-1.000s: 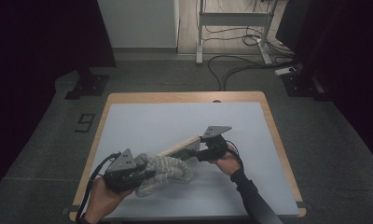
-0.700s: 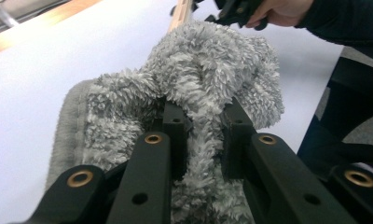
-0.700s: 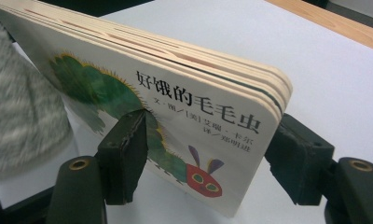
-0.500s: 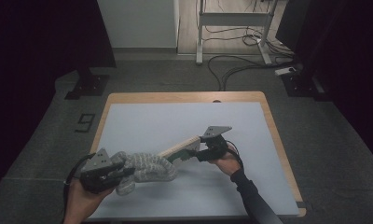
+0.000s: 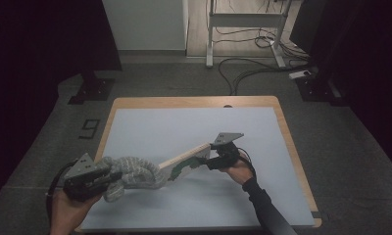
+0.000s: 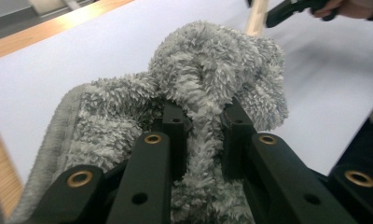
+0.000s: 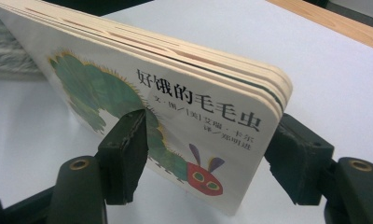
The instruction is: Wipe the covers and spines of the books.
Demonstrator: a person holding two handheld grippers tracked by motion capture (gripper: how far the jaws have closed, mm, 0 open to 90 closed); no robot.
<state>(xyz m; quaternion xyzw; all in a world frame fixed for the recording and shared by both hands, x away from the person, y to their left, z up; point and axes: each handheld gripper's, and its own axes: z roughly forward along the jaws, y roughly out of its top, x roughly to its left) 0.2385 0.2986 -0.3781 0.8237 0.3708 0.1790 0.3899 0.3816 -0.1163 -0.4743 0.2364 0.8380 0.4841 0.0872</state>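
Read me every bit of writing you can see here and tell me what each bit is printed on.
"好饿的毛毛虫": the title in large black characters on the cover of the board book, above the caterpillar picture.
Two lines of small print under the title, beginning "文·图" and "译": the names after them are too small to read surely.
The grey fluffy cloth and the table bear no writing that I can see.
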